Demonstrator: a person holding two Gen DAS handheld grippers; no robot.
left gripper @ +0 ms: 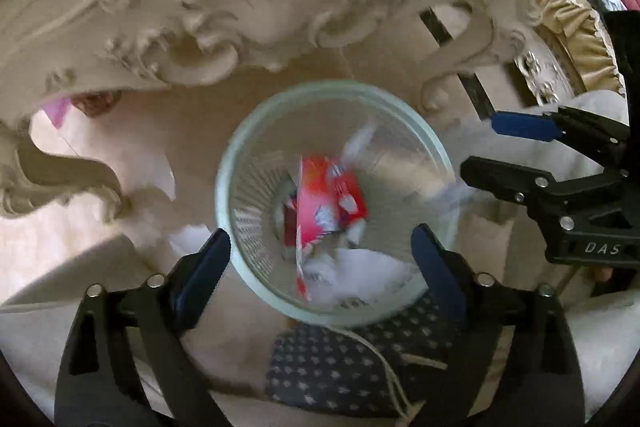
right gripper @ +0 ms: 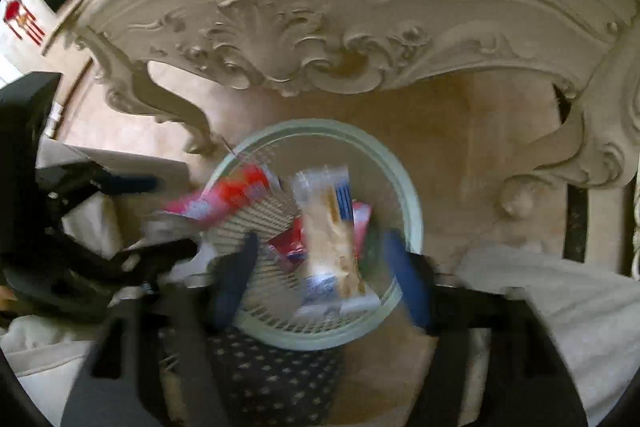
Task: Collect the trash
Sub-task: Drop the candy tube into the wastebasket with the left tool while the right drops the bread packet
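Both grippers point down over the round bin (left gripper: 336, 203), which stands on the floor just in front of the carved desk (left gripper: 240, 27). The left gripper (left gripper: 320, 259) has its fingers (left gripper: 204, 267) spread wide, one on each side of the bin's near rim, and nothing is pinched between them. A red wrapper (left gripper: 328, 199) shows below them, inside the bin's ring, blurred. The right gripper (right gripper: 324, 271) also has its fingers (right gripper: 236, 279) apart and not squeezing anything. A pale snack wrapper (right gripper: 332, 231) sits between them in the right wrist view, long way pointing away from the camera. It is blurred, so it looks to be dropping loose into the bin. In that same view the red wrapper (right gripper: 228, 199) seems to lie across the bin's left rim, on the left gripper's side. If that wrapper hangs on the edge, the left gripper looks nearer to nudge it in.
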